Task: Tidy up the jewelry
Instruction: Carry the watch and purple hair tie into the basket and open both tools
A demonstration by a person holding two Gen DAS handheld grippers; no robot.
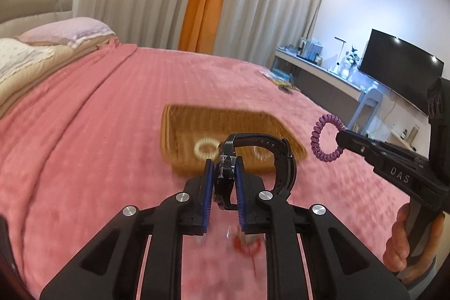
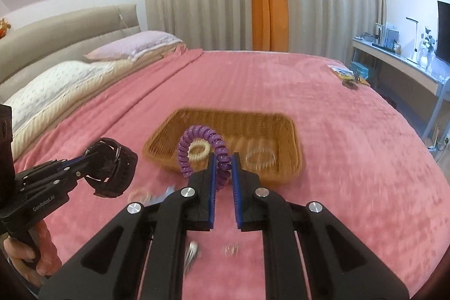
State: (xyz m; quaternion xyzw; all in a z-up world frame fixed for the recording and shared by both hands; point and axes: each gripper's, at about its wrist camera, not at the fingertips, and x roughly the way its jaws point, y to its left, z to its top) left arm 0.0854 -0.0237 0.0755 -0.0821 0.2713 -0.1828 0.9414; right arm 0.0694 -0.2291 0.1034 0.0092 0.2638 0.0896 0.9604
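Gripping a black watch [image 1: 254, 159], the left gripper [image 1: 224, 167] hung just short of the wicker basket [image 1: 180, 131], which lay directly ahead. The right gripper [image 2: 224, 163], clamped on a purple coil bracelet [image 2: 197, 148], appeared equally near.

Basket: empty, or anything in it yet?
Not empty: the basket holds a cream ring and a clear ring.

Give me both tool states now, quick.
Left tool: closed on the black watch.
Right tool: closed on the purple coil hair tie.
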